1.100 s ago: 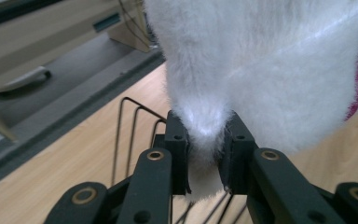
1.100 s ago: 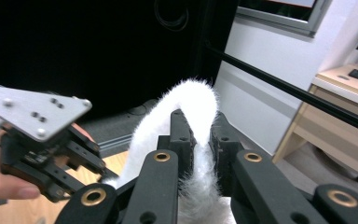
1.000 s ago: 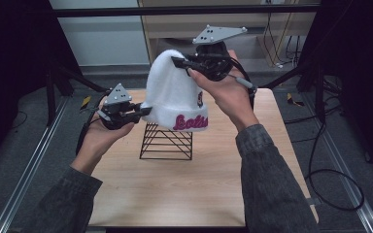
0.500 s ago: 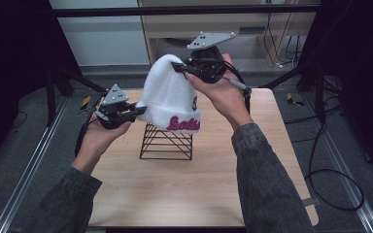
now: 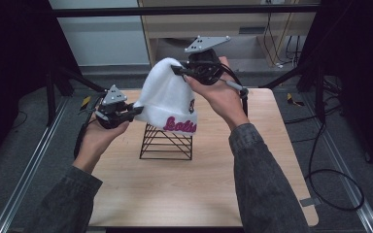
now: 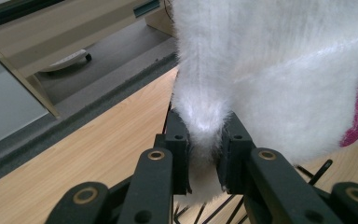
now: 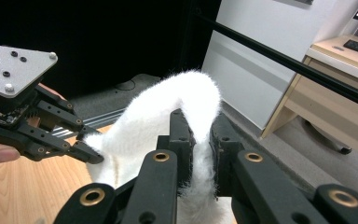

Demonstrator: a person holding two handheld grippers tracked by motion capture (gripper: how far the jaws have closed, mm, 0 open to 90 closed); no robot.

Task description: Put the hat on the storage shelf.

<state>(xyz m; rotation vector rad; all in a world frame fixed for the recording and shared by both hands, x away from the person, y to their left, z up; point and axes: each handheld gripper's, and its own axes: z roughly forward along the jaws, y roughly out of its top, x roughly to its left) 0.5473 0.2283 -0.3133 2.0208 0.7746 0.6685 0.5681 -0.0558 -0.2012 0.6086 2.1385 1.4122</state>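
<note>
A fluffy white knitted beanie with pink embroidered lettering on its cuff point(image 5: 167, 99) hangs in the air above a black wire-frame stand point(image 5: 167, 142) that sits near the middle of the light wooden surface point(image 5: 184, 194). The hat is stretched between two grips, so its long axis runs on a slant: the crown end points up and away toward the far side, the cuff end hangs down toward the stand, with the lettering facing the person. The left tongs point(image 5: 137, 110) are clamped on the lower left edge of the cuff; in the left gripper view a pinched fold of the white fleece point(image 6: 204, 140) sits squeezed between the two black jaws, the rest of the hat rising above them and the pink lettering showing at the right edge. The right tongs point(image 5: 177, 71) are closed on the top of the crown, higher and farther back; in the right gripper view the fleece point(image 7: 200, 154) is pressed between the jaws and arches over them, and the left tongs point(image 7: 91, 156) show farther off biting the same fabric. The cuff's lower edge hangs just over the top of the stand; whether it touches the wire cannot be told.
</note>
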